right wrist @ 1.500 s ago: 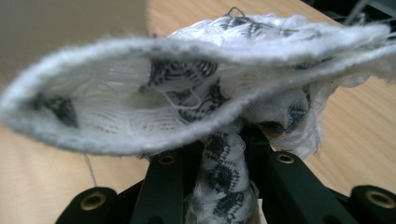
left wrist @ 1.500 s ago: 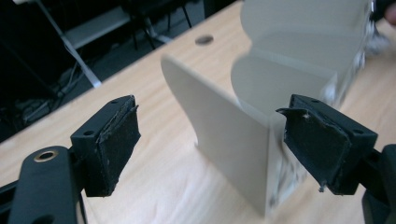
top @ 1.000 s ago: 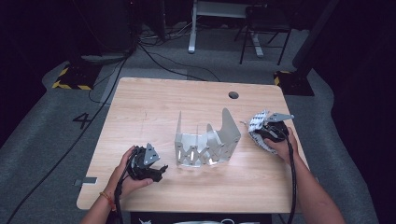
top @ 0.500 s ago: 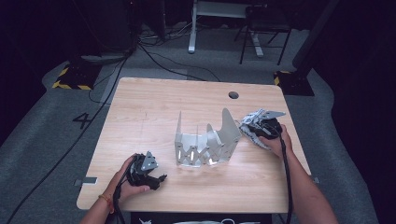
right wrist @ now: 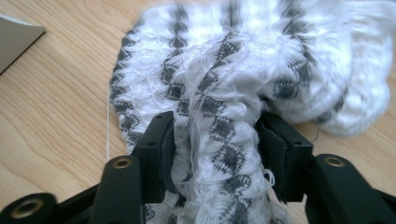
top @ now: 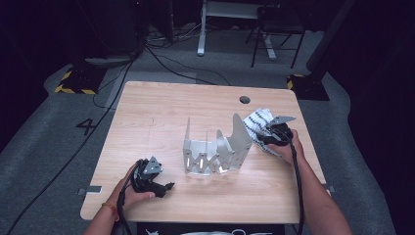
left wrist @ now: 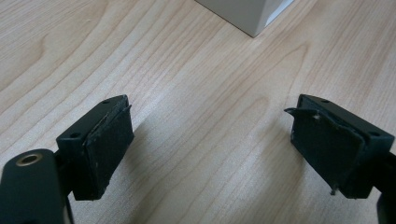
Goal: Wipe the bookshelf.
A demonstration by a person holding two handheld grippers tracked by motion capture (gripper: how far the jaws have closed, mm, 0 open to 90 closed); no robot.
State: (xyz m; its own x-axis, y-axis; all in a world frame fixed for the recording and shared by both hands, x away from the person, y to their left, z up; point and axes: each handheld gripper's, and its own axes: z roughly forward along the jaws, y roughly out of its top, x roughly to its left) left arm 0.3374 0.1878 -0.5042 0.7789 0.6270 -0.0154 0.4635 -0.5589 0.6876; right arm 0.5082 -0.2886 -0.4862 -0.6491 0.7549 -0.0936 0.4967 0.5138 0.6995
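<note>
Cloth (right wrist: 233,79) with white and grey stripes is bunched up between the two black jaws of the right gripper (right wrist: 214,154), which squeeze it tight. From the high view, the right gripper (top: 274,133) holds this cloth (top: 255,122) on the wooden table (top: 161,112), at the right side, just beside the tall end of a grey metal rack (top: 215,147). The rack stands in the middle of the table. The left gripper (top: 151,178) sits near the front left edge, well apart from the rack. Its jaws are wide apart over bare wood, with nothing between them.
</note>
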